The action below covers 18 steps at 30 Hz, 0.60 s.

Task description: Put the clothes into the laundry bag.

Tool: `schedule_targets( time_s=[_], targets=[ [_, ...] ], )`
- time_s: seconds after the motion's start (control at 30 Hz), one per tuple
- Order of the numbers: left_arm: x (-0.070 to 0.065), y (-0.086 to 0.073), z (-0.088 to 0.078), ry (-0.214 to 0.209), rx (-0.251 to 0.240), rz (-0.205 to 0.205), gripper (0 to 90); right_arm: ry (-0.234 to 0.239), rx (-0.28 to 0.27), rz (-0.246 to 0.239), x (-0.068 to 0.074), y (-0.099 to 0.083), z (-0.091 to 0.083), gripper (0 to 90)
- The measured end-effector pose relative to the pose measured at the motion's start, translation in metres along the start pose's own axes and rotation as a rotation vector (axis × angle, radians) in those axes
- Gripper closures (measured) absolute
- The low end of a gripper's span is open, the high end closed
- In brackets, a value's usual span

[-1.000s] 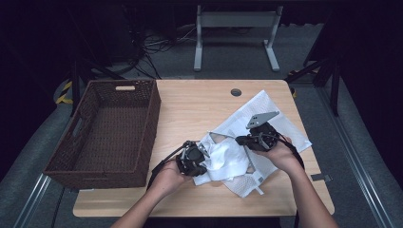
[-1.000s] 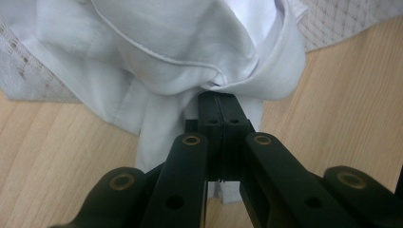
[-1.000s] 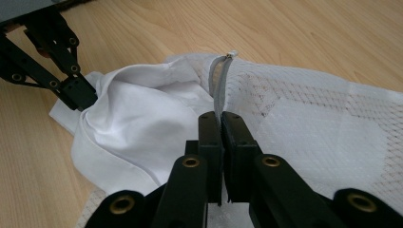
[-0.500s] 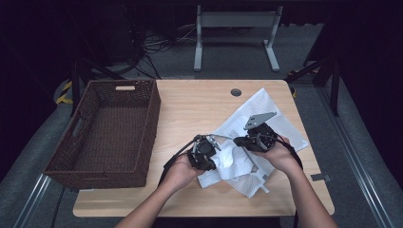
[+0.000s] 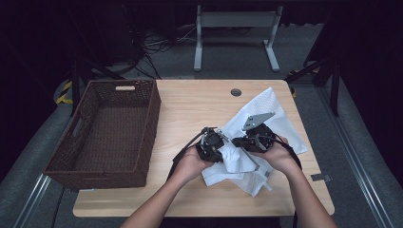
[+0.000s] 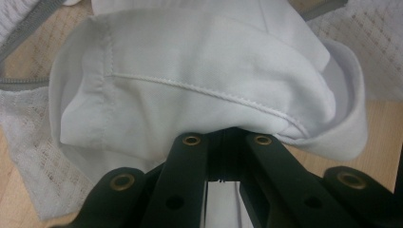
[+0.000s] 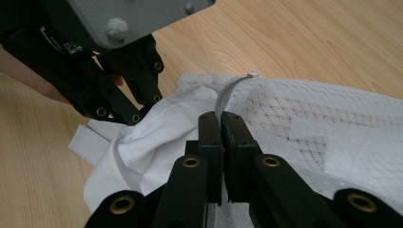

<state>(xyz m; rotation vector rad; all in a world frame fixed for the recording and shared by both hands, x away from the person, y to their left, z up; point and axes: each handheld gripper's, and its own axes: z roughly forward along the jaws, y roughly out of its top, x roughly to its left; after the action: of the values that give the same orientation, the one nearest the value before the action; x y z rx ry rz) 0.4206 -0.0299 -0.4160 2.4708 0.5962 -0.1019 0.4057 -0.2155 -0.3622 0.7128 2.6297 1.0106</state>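
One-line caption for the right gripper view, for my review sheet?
Right tool clamps the mesh bag's grey edge while the left tool grips white cloth.

The mesh laundry bag [image 7: 332, 123] is a white open-weave net, kind of waffle-textured and see-through, with a flat grey woven tape [image 7: 227, 92] along its edge. The white garment [image 6: 190, 95] is smooth, tight-woven cloth, matt, with a neat stitched seam and soft creases. Table [image 5: 190, 104] is pale wood-grain, smooth with a slight satin sheen. Basket [image 5: 109, 133] is dark brown woven wicker, rough and ribbed. Gripper jaws look like matt black plastic with little brass-coloured rivets; the three-cornered plate [image 7: 128, 19] is dull grey metal, faintly brushed.
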Motion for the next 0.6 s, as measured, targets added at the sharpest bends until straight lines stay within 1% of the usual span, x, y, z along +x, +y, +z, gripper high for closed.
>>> schedule_targets(
  time_s=[0.03,0.1,0.13,0.17,0.2,0.27,0.3,0.37,0.4,0.43,0.5,0.6],
  targets=[
    [0.0,0.0,0.001,-0.002,-0.002,-0.006,90.0,-0.001,-0.001,-0.001,0.0,0.0,0.0,86.9],
    [0.0,-0.002,0.0,0.001,0.002,-0.002,90.0,-0.001,0.002,-0.003,-0.002,-0.001,-0.001,86.9],
    [0.0,-0.003,-0.001,0.004,0.007,0.003,90.0,-0.003,-0.001,0.007,-0.002,-0.001,-0.001,86.9],
    [0.0,-0.005,-0.003,0.003,0.001,-0.001,90.0,-0.006,-0.001,0.007,-0.002,-0.002,-0.001,86.9],
    [0.0,-0.009,-0.007,0.008,-0.002,0.0,89.7,-0.007,-0.001,0.01,-0.003,-0.002,-0.002,86.9],
    [0.0,-0.015,-0.013,0.01,-0.011,-0.009,85.3,-0.013,-0.005,0.014,-0.005,-0.003,-0.003,86.9],
    [0.0,-0.019,-0.017,0.018,-0.015,-0.005,84.5,-0.012,-0.005,0.017,-0.006,-0.004,-0.003,86.9],
    [0.001,-0.026,-0.025,0.023,-0.025,-0.011,83.0,-0.016,-0.005,0.021,-0.007,-0.005,-0.004,86.9],
    [0.001,-0.03,-0.03,0.032,-0.032,-0.021,82.3,-0.016,-0.005,0.022,-0.007,-0.005,-0.004,86.9],
    [0.001,-0.035,-0.034,0.04,-0.039,-0.022,80.4,-0.018,-0.006,0.025,-0.007,-0.005,-0.005,86.9],
    [0.001,-0.042,-0.04,0.044,-0.037,-0.032,78.2,-0.019,-0.007,0.024,-0.008,-0.005,-0.005,86.9],
    [0.002,-0.057,-0.044,0.054,-0.009,-0.042,74.5,-0.019,-0.007,0.025,-0.008,-0.005,-0.006,86.9]
  ],
)
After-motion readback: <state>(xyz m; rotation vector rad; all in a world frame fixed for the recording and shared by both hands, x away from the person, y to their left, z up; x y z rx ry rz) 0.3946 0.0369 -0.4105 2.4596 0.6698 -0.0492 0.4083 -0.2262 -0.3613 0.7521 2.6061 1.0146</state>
